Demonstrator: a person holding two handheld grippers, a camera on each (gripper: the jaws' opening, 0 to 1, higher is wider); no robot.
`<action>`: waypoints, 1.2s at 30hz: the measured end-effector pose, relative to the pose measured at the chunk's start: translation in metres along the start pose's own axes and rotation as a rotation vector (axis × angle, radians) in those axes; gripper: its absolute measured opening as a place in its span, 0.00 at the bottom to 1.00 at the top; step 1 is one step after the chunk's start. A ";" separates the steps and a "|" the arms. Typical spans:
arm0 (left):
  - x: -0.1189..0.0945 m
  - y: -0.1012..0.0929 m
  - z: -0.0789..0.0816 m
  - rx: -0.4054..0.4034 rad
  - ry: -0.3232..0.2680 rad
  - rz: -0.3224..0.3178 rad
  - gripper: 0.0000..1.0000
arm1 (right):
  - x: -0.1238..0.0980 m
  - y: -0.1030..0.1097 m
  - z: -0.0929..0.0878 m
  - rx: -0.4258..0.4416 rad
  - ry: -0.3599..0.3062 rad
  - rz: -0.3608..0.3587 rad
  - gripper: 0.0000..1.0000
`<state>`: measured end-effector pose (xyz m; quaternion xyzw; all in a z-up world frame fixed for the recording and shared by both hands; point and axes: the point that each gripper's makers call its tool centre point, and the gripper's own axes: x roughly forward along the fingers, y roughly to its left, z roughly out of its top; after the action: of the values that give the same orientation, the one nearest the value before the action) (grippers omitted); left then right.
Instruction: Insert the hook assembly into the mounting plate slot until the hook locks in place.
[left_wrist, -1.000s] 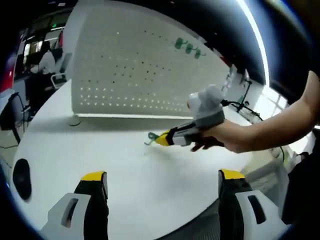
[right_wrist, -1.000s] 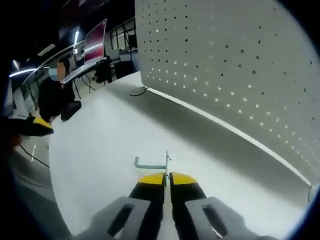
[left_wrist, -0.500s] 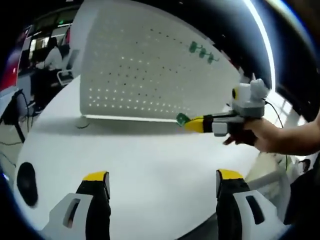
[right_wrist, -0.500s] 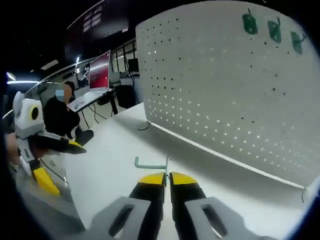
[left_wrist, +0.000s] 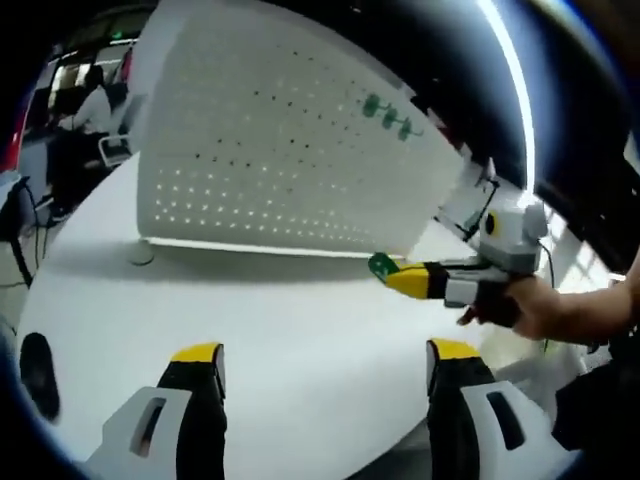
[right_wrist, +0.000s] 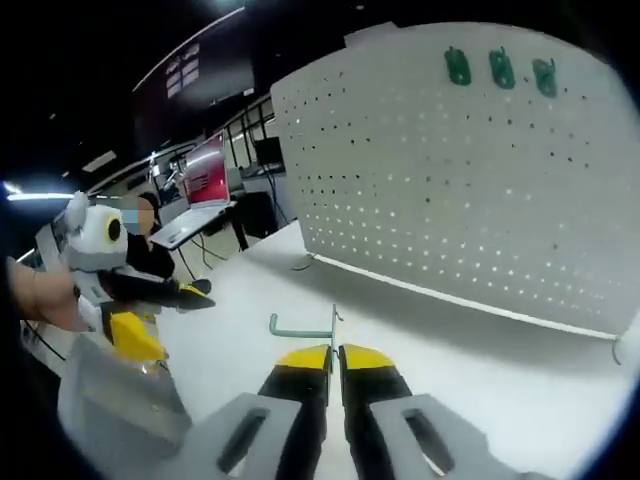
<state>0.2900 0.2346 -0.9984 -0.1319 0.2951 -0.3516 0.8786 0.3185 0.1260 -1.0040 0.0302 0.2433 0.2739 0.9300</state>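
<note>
A white pegboard mounting plate (left_wrist: 270, 140) (right_wrist: 450, 190) stands upright on the white table, with three green hooks (left_wrist: 385, 113) (right_wrist: 500, 68) hung near its top edge. My right gripper (right_wrist: 334, 358) is shut on a thin green metal hook (right_wrist: 305, 328) that sticks out ahead of its yellow tips, held in the air in front of the board. In the left gripper view that gripper (left_wrist: 392, 275) comes in from the right with the hook (left_wrist: 381, 266) at its tip, near the board's lower right corner. My left gripper (left_wrist: 320, 352) is open over the table with nothing between its fingers.
The round white table (left_wrist: 290, 330) spreads below both grippers. A dark round object (left_wrist: 36, 362) lies at its left edge. A small round foot (left_wrist: 140, 255) sits at the board's left base. A seated person (right_wrist: 150, 255) and a lit monitor (right_wrist: 205, 172) are beyond the table.
My right gripper has lifted the hook off the table and carried it toward the board's lower right. In its view the board has come upright, its top hooks now showing. The left gripper stayed open.
</note>
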 end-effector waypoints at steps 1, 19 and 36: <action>0.001 -0.004 0.003 -0.008 -0.006 -0.011 0.84 | -0.003 0.003 -0.001 0.016 -0.012 0.000 0.00; 0.028 -0.069 0.031 -0.210 -0.060 -0.202 0.47 | -0.025 0.038 0.023 0.079 -0.201 -0.018 0.00; 0.028 -0.073 0.034 -0.351 -0.103 -0.219 0.19 | -0.033 0.044 0.030 0.017 -0.240 -0.020 0.00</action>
<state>0.2878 0.1634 -0.9513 -0.3320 0.2904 -0.3809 0.8126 0.2860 0.1485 -0.9550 0.0680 0.1328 0.2568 0.9549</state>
